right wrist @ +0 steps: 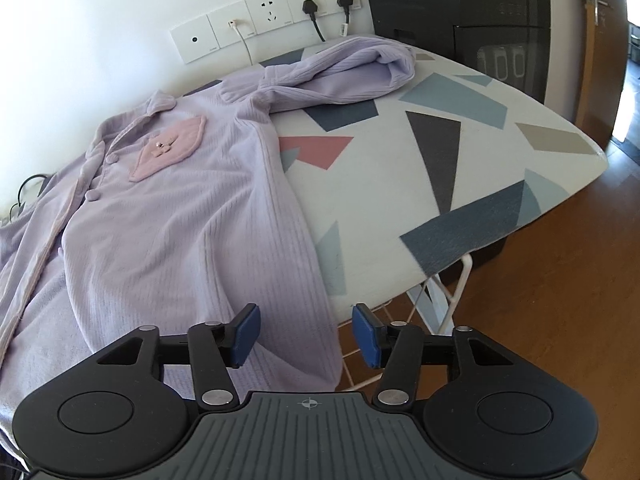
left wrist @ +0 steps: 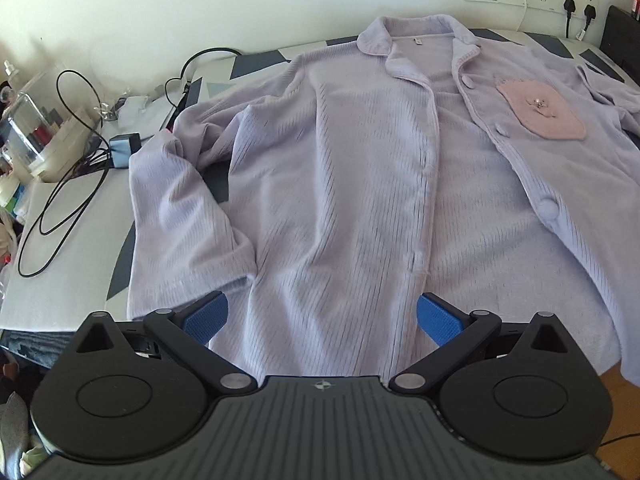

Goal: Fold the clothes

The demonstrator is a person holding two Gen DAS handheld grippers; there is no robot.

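A lilac pyjama top point(left wrist: 340, 184) is spread front-up on an ironing board point(right wrist: 460, 184) whose cover is printed with grey, blue and pink triangles. The collar point(left wrist: 400, 40) is turned toward the wall, and the front is left unbuttoned, so that the two plackets lie parted. A pink chest pocket point(left wrist: 540, 110) is seen on one front panel (a small ornament is pinned on it). One sleeve point(left wrist: 176, 208) is bent back along the side of the body near the cluttered end of the board, where black cables point(left wrist: 60, 168) are coiled; the other sleeve point(right wrist: 340, 76) is stretched toward the wall sockets point(right wrist: 272, 16), beside a black appliance point(right wrist: 460, 20).

The left gripper point(left wrist: 322, 318) is held over the hem of the top, its jaws spread wide, with fabric seen between the blue pads point(left wrist: 206, 316) but not pressed by them. The right gripper point(right wrist: 306, 334) is held above the hem's side edge at the board's rim, its jaws about half open and clamped on nothing.
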